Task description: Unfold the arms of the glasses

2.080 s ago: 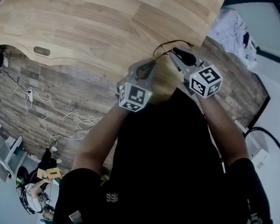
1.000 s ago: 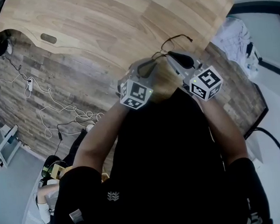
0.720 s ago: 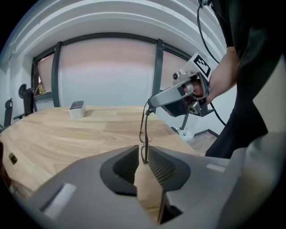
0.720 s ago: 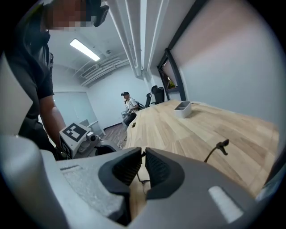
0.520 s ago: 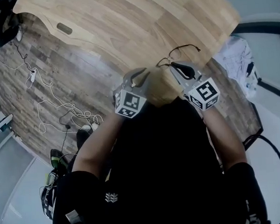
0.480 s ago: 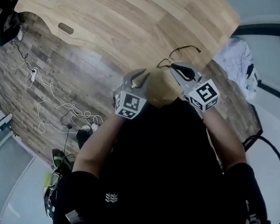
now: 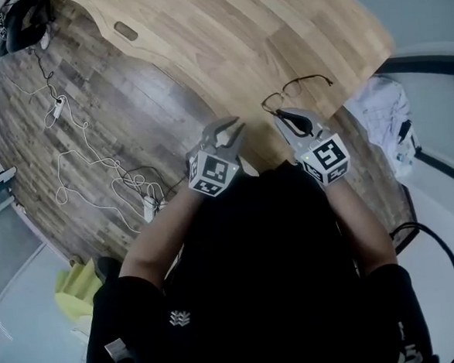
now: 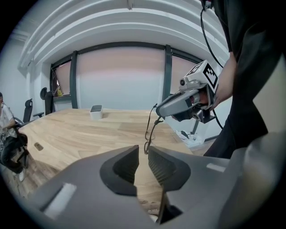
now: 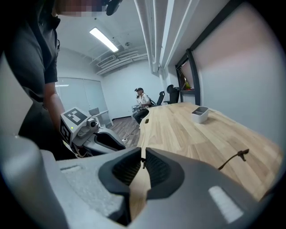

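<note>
1 grip is set – the right gripper pinches the glasses above the table edge, the left gripper gapes empty; light, thin, bendable wire – probably best taken at an arm's tip

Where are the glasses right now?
In the head view, the glasses hang from the right tongs over the table's near edge, just right of the open left tongs.

Wooden worktop occupies the upper centre. One small open container stands on it, left of centre. Loose cables lie on the plank floor at left. Yellow item at lower left. Seated person in the distance, mid-frame.
</note>
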`<state>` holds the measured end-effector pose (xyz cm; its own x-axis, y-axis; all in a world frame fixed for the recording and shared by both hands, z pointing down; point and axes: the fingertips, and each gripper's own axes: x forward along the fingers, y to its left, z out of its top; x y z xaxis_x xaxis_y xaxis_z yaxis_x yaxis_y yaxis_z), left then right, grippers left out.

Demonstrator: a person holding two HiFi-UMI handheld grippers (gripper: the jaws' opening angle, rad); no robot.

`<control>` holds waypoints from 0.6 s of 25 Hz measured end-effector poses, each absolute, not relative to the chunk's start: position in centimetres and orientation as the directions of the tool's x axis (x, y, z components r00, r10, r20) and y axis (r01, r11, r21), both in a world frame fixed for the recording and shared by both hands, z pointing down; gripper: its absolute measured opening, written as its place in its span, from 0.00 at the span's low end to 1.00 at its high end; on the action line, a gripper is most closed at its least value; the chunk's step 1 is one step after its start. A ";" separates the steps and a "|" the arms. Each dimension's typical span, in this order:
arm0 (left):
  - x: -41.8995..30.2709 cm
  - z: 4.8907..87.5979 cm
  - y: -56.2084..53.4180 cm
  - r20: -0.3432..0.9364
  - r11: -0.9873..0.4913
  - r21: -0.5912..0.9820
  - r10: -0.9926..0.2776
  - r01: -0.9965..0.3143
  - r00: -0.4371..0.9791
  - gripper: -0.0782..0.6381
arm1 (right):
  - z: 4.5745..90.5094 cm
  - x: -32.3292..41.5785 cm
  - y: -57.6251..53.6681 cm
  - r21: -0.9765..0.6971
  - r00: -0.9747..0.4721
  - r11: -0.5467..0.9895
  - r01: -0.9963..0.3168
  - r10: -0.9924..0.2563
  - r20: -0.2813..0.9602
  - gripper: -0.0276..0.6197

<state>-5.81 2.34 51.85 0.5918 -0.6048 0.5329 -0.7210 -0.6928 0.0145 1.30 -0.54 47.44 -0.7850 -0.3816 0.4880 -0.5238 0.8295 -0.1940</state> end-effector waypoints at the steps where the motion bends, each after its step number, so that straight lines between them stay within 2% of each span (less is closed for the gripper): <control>1: -5.9 51.7 2.6 0.532 -0.689 0.014 -0.608 -0.725 0.589 0.21 | 47.3 1.1 -0.4 -0.192 -0.788 0.834 -0.518 -0.377 0.486 0.09; 15: -6.2 51.4 4.6 0.521 -0.633 0.017 -0.655 -0.774 0.547 0.21 | 46.2 -1.2 2.1 -0.198 -0.843 0.890 -0.411 -0.289 0.454 0.09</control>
